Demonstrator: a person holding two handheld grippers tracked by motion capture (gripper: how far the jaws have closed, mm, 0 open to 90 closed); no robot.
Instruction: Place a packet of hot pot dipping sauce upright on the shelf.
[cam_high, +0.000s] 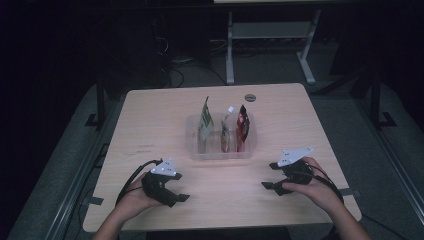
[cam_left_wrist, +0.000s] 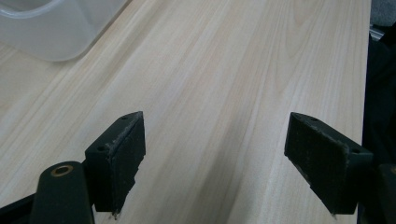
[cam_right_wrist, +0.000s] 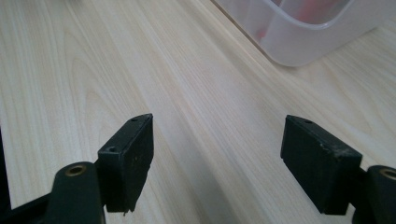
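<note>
**Pouches in bin, both grippers idle**

Three pouches standing upright in a clear bin (cam_high: 192, 150) at table centre: green (cam_high: 205, 122) at left, small spouted (cam_high: 226, 131) in the middle, red (cam_high: 242, 127) at right; judged light, soft, crinkly, probably slippery film; best pinched at the flat top seal, well above the bin wall, not at the bulging belly. Left gripper (cam_high: 181, 198) released, jaws wide, nothing between; right gripper (cam_high: 270, 185) likewise spread and empty; both low over bare table (cam_high: 150, 115), near the front edge. Pouches packed close, neighbours likely to topple; small disc (cam_high: 250, 97) beyond the bin, out of the way.
</note>
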